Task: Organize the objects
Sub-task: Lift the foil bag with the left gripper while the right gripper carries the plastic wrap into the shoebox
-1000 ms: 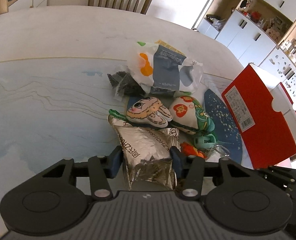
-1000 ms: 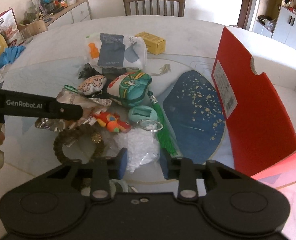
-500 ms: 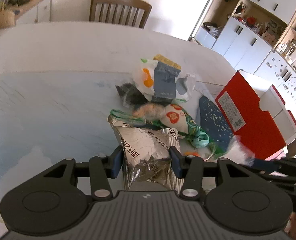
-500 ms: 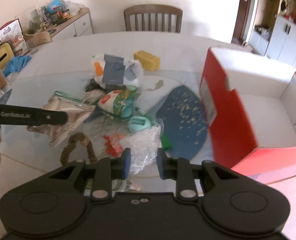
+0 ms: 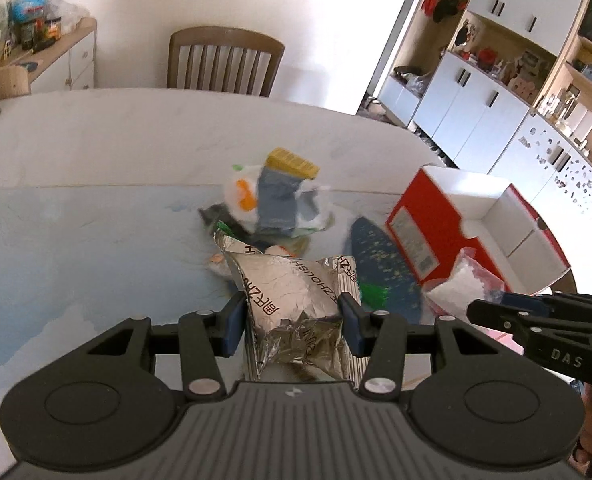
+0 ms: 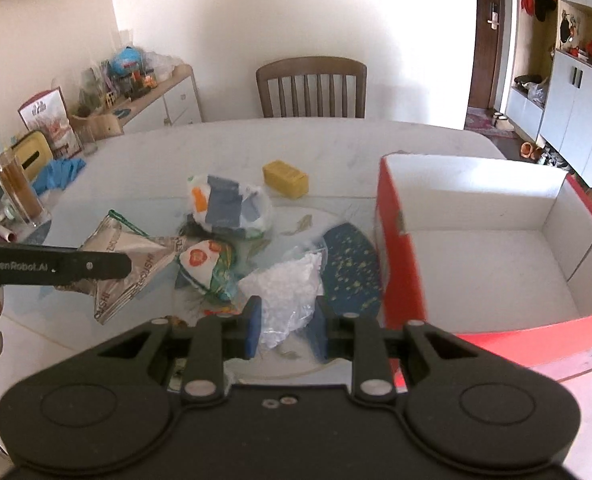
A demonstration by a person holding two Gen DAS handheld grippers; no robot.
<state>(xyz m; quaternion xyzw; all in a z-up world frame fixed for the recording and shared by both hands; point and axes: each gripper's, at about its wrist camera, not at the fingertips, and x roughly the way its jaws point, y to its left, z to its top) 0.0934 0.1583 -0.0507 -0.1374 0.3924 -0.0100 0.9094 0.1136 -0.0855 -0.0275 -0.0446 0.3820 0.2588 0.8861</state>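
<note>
Between left tongs (image 5: 291, 320): foil pouch (image 5: 296, 300)

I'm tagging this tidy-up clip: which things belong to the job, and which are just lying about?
Job:
- silver foil packet, in left tool
- clear plastic bag, in right tool
- red box, open
- yellow box

Lying about:
- wooden chair
- blue gloves
- glass tumbler
</note>
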